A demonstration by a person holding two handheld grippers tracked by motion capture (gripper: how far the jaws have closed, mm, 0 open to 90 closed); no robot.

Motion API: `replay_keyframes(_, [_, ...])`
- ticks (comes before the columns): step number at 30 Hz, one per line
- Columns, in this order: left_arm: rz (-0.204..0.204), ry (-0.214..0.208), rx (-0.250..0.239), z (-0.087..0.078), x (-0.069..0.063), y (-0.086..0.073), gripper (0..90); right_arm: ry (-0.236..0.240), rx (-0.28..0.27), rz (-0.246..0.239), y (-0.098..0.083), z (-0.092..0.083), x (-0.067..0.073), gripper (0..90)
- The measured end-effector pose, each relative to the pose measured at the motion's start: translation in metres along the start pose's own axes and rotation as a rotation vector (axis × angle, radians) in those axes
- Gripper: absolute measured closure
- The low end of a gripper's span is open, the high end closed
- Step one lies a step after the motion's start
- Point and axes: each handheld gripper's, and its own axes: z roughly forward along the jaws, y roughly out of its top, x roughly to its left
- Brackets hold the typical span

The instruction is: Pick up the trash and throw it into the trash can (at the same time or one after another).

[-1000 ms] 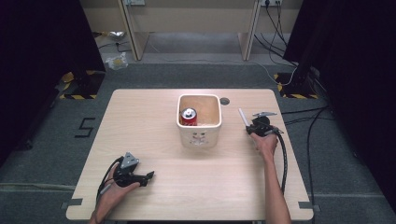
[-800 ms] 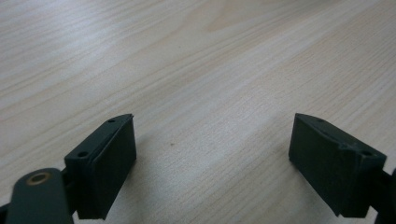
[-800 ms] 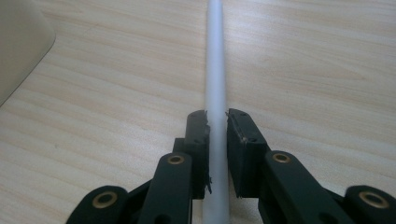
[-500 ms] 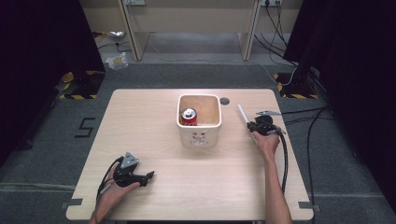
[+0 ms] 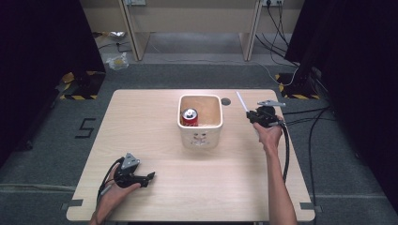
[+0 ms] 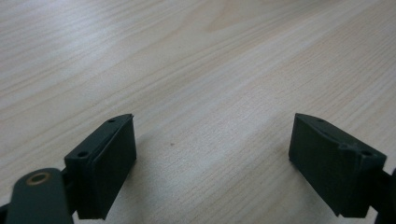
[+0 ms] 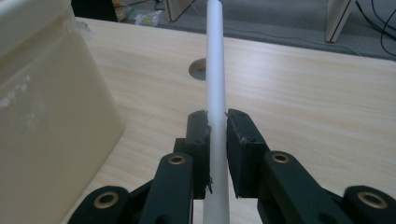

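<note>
A cream square bin (image 5: 201, 136) stands mid-table with a red drink can (image 5: 190, 116) inside it. My right gripper (image 5: 253, 116) is to the right of the bin, lifted off the table and shut on a thin white stick (image 5: 241, 101) that points up and away. In the right gripper view the white stick (image 7: 215, 93) runs between the two pads (image 7: 201, 140), which pinch it, with the bin wall (image 7: 42, 121) close on the left. My left gripper (image 5: 149, 177) rests on the table near the front left, open, with bare wood between its jaws (image 6: 212, 163).
A round cable hole (image 5: 226, 101) sits in the tabletop just behind the bin. Cables trail from both grippers across the table and off its right edge. Dark curtains and desk legs stand beyond the table's far side.
My right gripper has risen off the table with the white stick in its jaws; the stick now tilts up over the table's back right. The left gripper has not moved.
</note>
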Motion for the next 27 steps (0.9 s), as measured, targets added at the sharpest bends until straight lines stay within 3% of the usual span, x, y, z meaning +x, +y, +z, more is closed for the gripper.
replay_keyframes(9, [0.0, -0.001, 0.001, 0.0, 0.0, 0.0, 14.1, 0.027, -0.065, -0.013, 0.024, -0.014, 0.01, 79.3])
replay_keyframes(16, [0.001, 0.0, 0.001, 0.0, 0.0, 0.0, 14.1, 0.03, -0.089, -0.036, 0.045, -0.02, 0.019, 79.3])
replay_keyframes(27, [0.001, 0.0, 0.001, 0.0, 0.0, 0.0, 14.1, 0.077, -0.125, -0.065, 0.065, -0.025, 0.042, 79.3])
